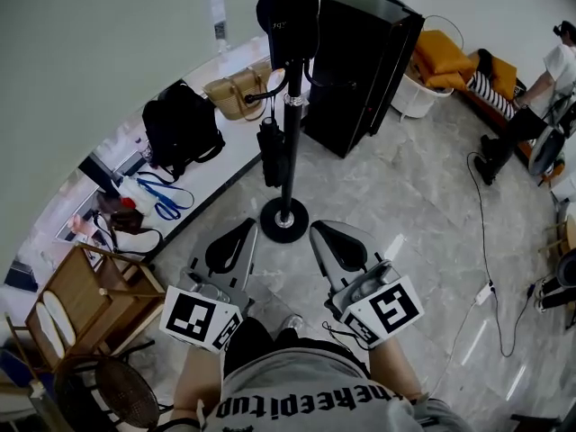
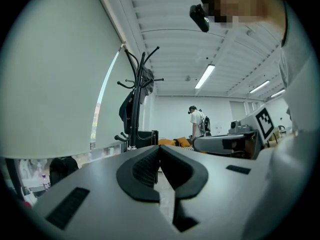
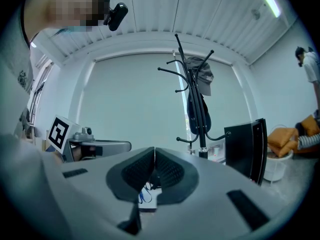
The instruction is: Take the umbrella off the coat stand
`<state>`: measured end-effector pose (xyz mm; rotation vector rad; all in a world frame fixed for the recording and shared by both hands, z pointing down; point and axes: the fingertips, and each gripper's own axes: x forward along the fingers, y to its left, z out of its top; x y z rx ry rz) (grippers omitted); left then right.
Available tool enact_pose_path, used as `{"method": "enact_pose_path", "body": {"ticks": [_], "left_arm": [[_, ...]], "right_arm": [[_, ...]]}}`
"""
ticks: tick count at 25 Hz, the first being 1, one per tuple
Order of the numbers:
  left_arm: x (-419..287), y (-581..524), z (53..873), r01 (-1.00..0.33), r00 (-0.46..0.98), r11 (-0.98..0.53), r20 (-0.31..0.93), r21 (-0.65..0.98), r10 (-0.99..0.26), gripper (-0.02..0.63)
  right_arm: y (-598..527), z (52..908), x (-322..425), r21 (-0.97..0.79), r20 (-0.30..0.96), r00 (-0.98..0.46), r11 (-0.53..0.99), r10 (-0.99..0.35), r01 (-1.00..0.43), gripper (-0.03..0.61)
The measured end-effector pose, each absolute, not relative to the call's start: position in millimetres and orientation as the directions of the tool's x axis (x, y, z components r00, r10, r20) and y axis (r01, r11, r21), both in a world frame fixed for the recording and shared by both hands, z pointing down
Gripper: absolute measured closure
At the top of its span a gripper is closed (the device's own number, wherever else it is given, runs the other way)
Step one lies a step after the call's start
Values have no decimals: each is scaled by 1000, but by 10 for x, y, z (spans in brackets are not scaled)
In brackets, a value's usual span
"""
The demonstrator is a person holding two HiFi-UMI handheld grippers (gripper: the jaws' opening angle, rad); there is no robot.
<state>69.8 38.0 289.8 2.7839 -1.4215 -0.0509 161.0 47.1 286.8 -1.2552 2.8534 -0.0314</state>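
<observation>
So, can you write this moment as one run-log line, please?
stage: pre-grasp | left gripper: shut, empty | right gripper: shut, empty | umbrella: hangs on coat stand, untouched

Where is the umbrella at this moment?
In the head view, the folded black umbrella hangs on the coat stand, at the left of its pole and above its round base, with the beige handbag to its upper left.
</observation>
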Motion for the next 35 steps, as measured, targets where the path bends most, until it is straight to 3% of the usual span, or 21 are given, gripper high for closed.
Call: {"method": "enact_pose_path", "body": {"ticks": [11,35], "left_arm": [[612,73,2937,-815,579,-579,-1,33,-815,598],[71,-855,2921,-690,723,-723,5,43,-690,598]], "right_arm": [[158,2910,1537,-46,-1,-685,684,-729,-728,566],[-594,2920,990,-67,16,-519,517,-855,-853,566]]}}
